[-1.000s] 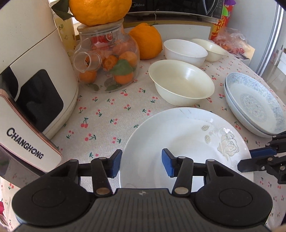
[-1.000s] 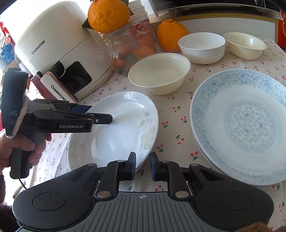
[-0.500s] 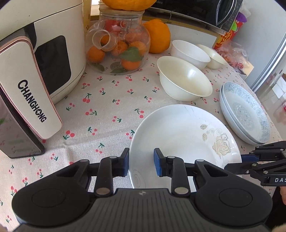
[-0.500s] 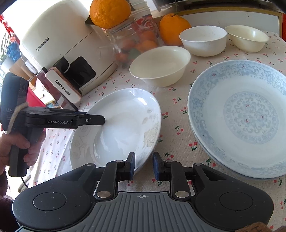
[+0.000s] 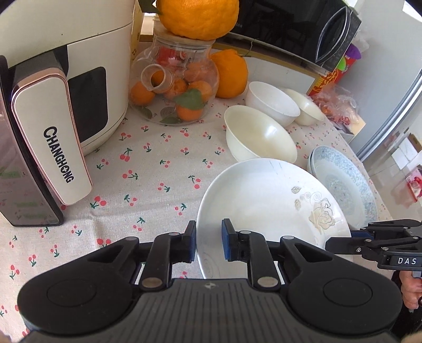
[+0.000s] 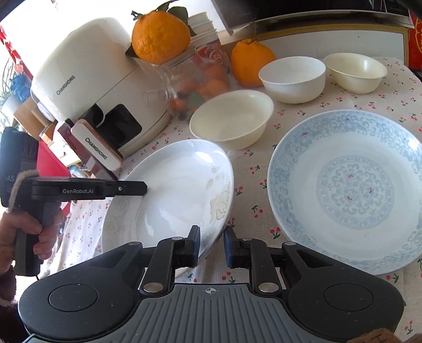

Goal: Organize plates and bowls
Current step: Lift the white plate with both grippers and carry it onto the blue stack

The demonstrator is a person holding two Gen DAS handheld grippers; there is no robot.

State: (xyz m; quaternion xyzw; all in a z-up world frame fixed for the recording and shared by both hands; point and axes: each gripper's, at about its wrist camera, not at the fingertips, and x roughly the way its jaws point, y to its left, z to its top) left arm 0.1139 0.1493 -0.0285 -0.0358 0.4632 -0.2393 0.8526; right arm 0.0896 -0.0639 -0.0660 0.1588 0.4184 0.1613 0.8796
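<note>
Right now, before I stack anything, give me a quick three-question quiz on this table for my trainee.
1. How many bowls stand on the tablecloth?
2. True or false: the blue plate lies on top of another plate.
3. What sits on top of the jar? A) an orange B) a bowl C) a cup

Key: 1. Three. 2. True: the left wrist view shows a second rim under it. 3. A.
</note>
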